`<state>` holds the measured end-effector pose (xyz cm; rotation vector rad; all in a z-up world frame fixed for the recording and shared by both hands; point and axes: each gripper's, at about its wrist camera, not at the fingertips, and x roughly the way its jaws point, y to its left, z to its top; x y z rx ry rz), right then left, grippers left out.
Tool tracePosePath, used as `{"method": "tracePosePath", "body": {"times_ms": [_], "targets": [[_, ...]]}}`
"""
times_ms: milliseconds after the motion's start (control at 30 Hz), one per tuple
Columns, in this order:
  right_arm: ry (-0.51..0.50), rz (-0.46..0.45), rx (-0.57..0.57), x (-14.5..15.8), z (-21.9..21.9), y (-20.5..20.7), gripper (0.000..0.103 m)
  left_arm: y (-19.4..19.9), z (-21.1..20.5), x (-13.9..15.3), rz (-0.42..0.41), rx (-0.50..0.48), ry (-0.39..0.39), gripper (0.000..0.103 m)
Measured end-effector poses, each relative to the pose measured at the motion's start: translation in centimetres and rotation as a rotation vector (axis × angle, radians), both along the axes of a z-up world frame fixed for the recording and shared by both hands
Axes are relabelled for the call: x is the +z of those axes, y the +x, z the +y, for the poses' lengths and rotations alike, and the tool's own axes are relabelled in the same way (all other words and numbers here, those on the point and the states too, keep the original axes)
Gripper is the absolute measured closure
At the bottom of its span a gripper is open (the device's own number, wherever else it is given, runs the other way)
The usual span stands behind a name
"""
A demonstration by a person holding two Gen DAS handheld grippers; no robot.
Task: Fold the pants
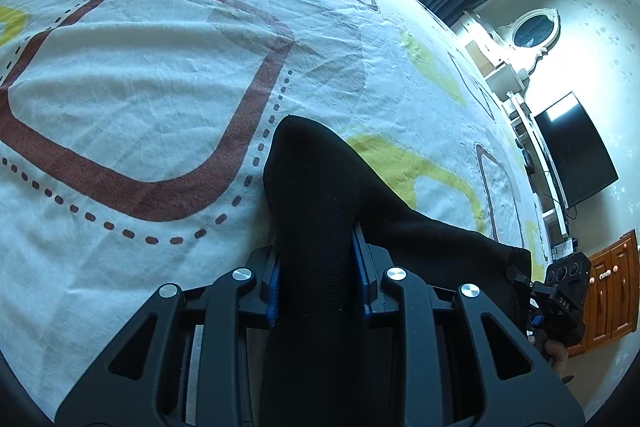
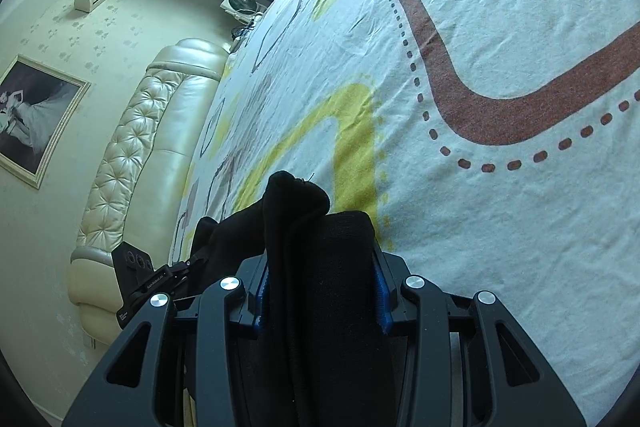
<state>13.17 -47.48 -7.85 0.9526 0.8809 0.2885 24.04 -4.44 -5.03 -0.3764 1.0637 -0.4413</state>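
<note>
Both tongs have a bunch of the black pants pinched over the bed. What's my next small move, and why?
Probably carry both ends forward together over the bedsheet, then lower them. The left tongs and right tongs each clamp a bunch of the pants, which hang between them, and open sheet lies ahead.

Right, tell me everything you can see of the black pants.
The black pants are a dark, matte, soft knit, with fine ribbing near the grip. They are bunched into thick folds and pinched at two places: the left gripper clamps one bundle, the right gripper another, blue pads pressing each side. Cloth spans between the two grippers above the patterned bedsheet. Whether any part rests on the sheet cannot be told.
</note>
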Motion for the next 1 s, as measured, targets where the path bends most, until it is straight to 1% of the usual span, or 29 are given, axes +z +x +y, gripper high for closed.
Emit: {"method": "tracePosePath", "body": {"times_ms": [333,400,533,667,800,900,967,1000], "targets": [[0.027,-0.008,-0.006,-0.7,-0.2,0.3,0.063,0.8,-0.1,-0.5,-0.006,0.002,0.003,0.074],[0.029,-0.013,-0.009,-0.7,-0.2,0.2,0.063,0.9,0.0,-0.7,-0.008,0.005,-0.002,0.073],[0.032,-0.019,-0.012,-0.7,-0.2,-0.1,0.063,0.9,0.1,-1.1,-0.006,0.012,-0.004,0.068],[0.044,-0.007,-0.013,-0.7,-0.5,-0.2,0.062,1.1,0.4,-1.2,0.025,0.016,-0.032,0.066],[0.067,0.018,-0.01,-0.3,-0.9,-0.3,0.053,0.9,1.4,-1.1,0.067,0.019,-0.097,0.063],[0.076,0.033,-0.018,0.5,-1.0,-1.4,0.045,-0.6,2.6,-0.3,0.071,0.027,-0.12,0.056],[0.095,0.034,-0.027,0.5,-1.5,-2.7,0.041,-2.2,3.7,0.0,0.078,0.024,-0.149,0.043],[0.109,0.031,-0.033,0.5,-1.7,-3.6,0.039,-3.1,4.3,-0.1,0.091,0.023,-0.177,0.04]]}}
